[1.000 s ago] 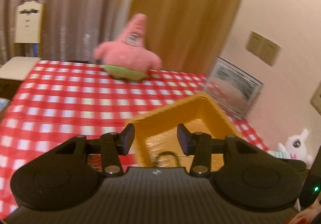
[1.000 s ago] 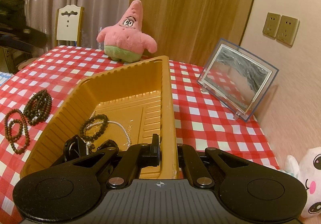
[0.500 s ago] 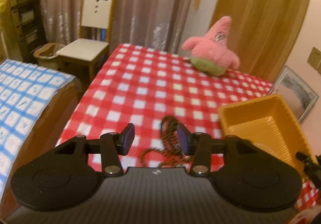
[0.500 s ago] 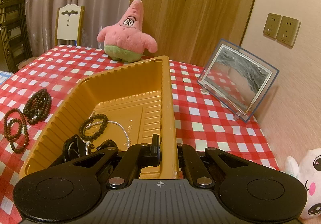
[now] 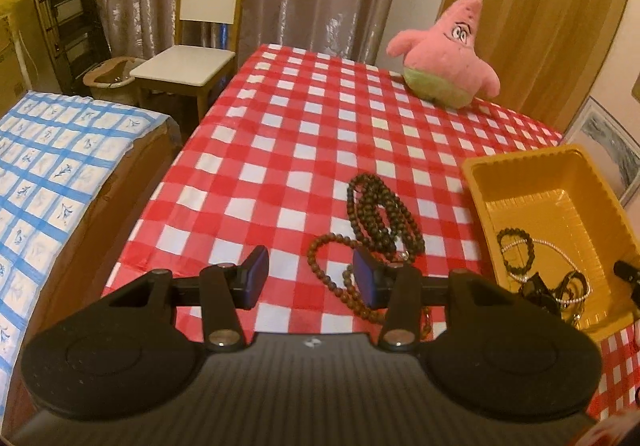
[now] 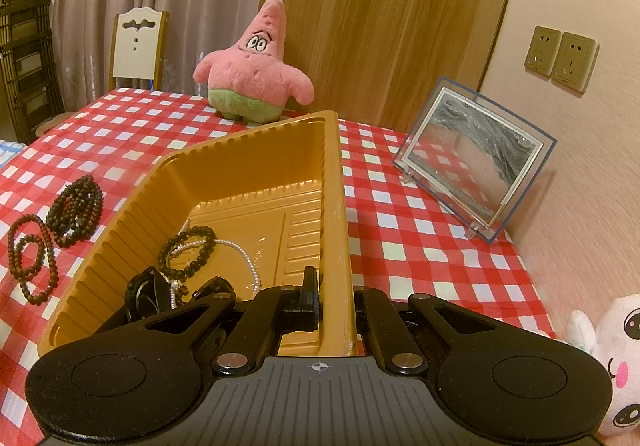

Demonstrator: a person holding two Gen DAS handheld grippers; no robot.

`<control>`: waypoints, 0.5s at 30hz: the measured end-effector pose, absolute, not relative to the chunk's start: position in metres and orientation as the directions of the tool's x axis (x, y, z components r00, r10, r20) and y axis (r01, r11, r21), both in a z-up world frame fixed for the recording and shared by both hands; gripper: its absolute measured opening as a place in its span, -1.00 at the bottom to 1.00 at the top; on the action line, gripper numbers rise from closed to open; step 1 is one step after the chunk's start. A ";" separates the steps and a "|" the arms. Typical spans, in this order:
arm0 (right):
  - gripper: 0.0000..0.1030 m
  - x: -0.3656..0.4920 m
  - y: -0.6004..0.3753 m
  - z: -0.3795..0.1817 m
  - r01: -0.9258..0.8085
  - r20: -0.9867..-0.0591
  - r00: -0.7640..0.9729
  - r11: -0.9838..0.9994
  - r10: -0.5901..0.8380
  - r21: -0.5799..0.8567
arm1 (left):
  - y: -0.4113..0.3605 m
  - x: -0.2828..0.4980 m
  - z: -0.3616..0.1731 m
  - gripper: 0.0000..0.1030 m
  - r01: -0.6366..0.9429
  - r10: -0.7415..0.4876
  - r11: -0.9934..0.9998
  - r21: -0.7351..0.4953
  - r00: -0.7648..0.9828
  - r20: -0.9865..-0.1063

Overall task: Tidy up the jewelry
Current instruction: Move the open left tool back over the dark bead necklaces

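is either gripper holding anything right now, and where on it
The right gripper is shut on the yellow tray, clamping its near right side wall. The left gripper is open and holds nothing.

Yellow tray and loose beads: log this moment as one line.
left hand-held gripper: open above brown bead strand | right hand-held gripper: shut on yellow tray wall | dark bead strand: on tablecloth | tray: some jewelry inside

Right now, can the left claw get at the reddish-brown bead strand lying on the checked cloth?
Probably yes: the left claw stands open just above the reddish-brown bead strand, nothing lying between; only the darker coiled beads crowd its far side.
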State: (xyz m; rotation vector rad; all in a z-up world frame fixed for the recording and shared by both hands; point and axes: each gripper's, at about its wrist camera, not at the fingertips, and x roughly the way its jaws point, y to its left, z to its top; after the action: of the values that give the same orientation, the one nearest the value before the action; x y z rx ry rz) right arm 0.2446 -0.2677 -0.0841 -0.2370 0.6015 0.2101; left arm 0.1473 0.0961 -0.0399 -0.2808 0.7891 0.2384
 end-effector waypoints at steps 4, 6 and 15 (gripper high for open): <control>-0.94 0.245 -0.268 -0.084 -0.263 -0.580 0.805 0.952 0.125 -0.159 | 0.083 0.151 -0.046 -0.21 -0.269 0.084 0.953 -0.141 0.680 -0.728; -0.94 0.245 -0.268 -0.084 -0.263 -0.580 0.805 0.951 0.125 -0.159 | 0.075 0.154 -0.050 -0.21 -0.232 0.072 0.965 -0.121 0.680 -0.730; -0.94 0.245 -0.268 -0.084 -0.263 -0.580 0.805 0.952 0.125 -0.160 | 0.051 0.174 -0.064 -0.24 -0.112 0.017 0.991 -0.080 0.677 -0.736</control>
State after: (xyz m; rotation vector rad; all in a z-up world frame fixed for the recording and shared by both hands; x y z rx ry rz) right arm 0.2447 -0.2676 -0.0840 -0.2381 0.6015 0.2096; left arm 0.1738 0.0505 -0.0638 -0.1222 0.8247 0.0722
